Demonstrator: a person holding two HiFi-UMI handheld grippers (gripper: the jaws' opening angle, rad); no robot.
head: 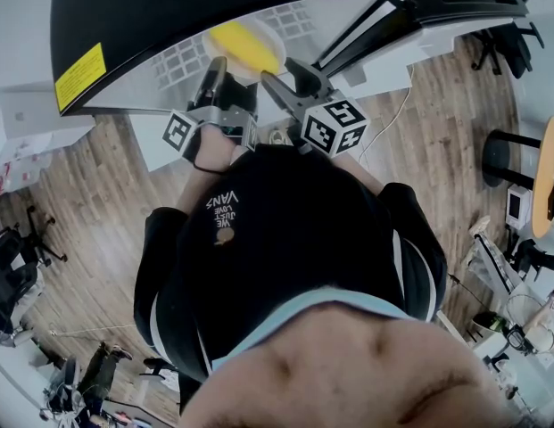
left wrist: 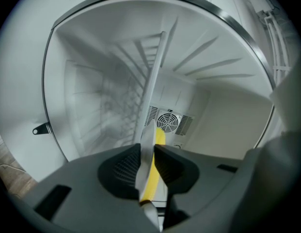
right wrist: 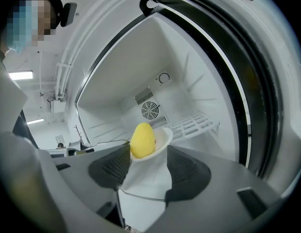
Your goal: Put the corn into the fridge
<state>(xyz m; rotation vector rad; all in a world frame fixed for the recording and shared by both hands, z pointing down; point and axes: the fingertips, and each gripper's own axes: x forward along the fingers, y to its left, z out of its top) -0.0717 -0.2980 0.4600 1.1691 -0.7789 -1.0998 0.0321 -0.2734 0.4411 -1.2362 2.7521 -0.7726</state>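
A yellow corn [head: 243, 45] lies on a white plate [head: 273, 36] held in front of the open fridge [head: 169, 61]. My left gripper [head: 214, 69] is shut on the plate's near rim. In the left gripper view the plate [left wrist: 148, 144] shows edge-on between the jaws, with the corn [left wrist: 159, 139] behind it. My right gripper [head: 291, 82] is beside the plate's right edge, jaws apart. In the right gripper view the corn [right wrist: 142, 140] and plate [right wrist: 163, 136] show just beyond my open right gripper [right wrist: 148, 168], which holds nothing.
The fridge cavity is white, with a round fan grille [right wrist: 150, 110] on its back wall and a wire shelf [right wrist: 195, 125] low at the right. The fridge door [head: 459, 7] stands open to the right. Office chairs [head: 504, 43] and a white cable [head: 392, 119] are on the wooden floor.
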